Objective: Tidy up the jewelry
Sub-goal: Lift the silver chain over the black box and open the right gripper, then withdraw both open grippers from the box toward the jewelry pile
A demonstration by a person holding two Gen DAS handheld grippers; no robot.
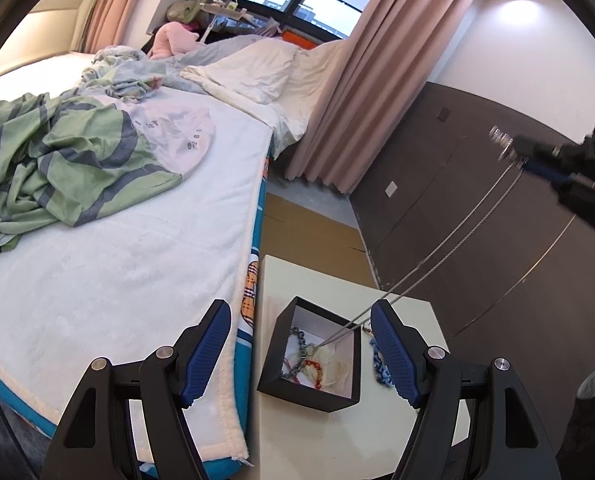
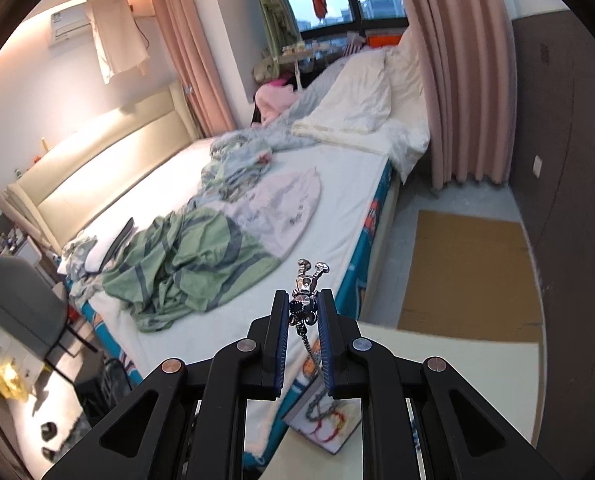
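A black open box (image 1: 271, 364) with a white inside sits on a cream bedside table (image 1: 317, 440) and holds several beaded bracelets (image 1: 309, 368). My left gripper (image 1: 301, 354) is open just above the box, empty. My right gripper (image 2: 302, 310) is shut on a silver figure pendant (image 2: 306, 280), held high above the table. Its silver chain (image 1: 437, 252) hangs down from the pendant (image 1: 501, 142) into the box. The right gripper shows at the far right of the left wrist view (image 1: 537, 156). A blue beaded piece (image 1: 379, 368) lies on the table right of the box. The box also shows in the right wrist view (image 2: 325, 424).
A bed (image 1: 117, 260) with white sheet and a green striped blanket (image 1: 57, 164) lies left of the table. A dark wall panel (image 1: 457, 200) stands to the right. Pink curtains (image 1: 361, 80) hang behind. A brown mat (image 2: 469, 276) lies on the floor.
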